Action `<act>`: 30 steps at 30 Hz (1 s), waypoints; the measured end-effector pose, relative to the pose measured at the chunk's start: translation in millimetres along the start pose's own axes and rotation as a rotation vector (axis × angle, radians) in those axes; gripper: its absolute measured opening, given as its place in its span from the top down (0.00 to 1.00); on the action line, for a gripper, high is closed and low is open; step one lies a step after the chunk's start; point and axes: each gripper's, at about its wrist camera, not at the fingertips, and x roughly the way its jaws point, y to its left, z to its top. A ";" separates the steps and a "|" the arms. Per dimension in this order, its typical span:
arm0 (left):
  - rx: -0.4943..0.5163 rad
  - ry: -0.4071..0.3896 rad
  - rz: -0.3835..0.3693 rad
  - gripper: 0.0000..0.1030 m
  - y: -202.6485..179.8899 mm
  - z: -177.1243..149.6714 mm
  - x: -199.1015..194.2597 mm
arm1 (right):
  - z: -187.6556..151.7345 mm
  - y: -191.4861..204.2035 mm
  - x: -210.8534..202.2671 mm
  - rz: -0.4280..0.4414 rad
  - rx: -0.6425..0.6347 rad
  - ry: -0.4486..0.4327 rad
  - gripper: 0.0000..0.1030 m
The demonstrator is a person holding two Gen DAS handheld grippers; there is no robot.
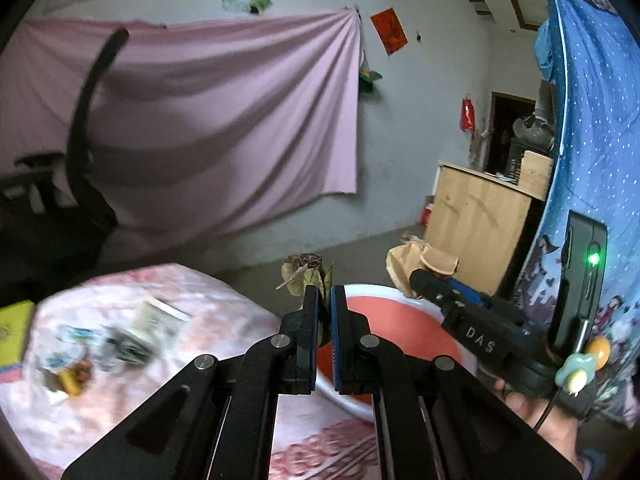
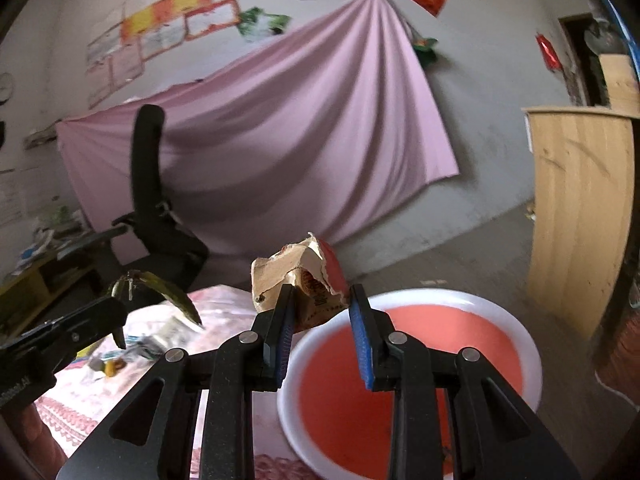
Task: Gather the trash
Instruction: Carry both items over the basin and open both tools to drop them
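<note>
My left gripper (image 1: 325,300) is shut on a wilted flower with dry leaves (image 1: 304,276), held up over the near rim of a red basin with a white rim (image 1: 384,290). In the right wrist view the same leaves (image 2: 160,288) stick out of the left gripper (image 2: 116,316) at the left. My right gripper (image 2: 322,300) is shut on a torn brown and red carton (image 2: 304,276) above the basin's far rim (image 2: 440,294). The left wrist view shows the right gripper (image 1: 416,278) and carton (image 1: 412,260) at right, with a hand (image 1: 552,428) behind.
The basin sits on a table under a pink patterned cloth (image 1: 224,312). Several wrappers (image 1: 120,340) and a yellow box (image 1: 12,332) lie on its left part. A black office chair (image 2: 152,200) stands behind, a wooden cabinet (image 1: 480,220) and a blue dotted cloth (image 1: 592,120) at right.
</note>
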 end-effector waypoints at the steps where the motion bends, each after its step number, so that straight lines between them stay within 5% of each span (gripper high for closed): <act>1: -0.010 0.011 -0.009 0.96 -0.5 0.3 3.5 | -0.5 -5.1 1.3 -0.010 0.010 0.010 0.75; 10: -0.063 0.171 -0.076 0.96 -6.7 2.4 51.4 | -7.0 -31.3 14.2 -0.064 0.087 0.115 0.74; 13: -0.081 0.202 -0.084 0.96 -5.8 4.3 61.7 | -7.5 -36.7 16.0 -0.083 0.106 0.128 0.65; 19: -0.113 0.239 -0.088 0.93 -5.0 5.7 72.6 | -8.5 -43.1 17.1 -0.099 0.132 0.132 0.58; 23: -0.130 0.246 -0.090 0.82 -3.8 4.6 75.5 | -7.4 -43.9 18.3 -0.105 0.129 0.130 0.55; 30: -0.152 0.217 -0.037 0.80 9.4 5.9 64.1 | -6.2 -41.6 18.0 -0.113 0.120 0.117 0.52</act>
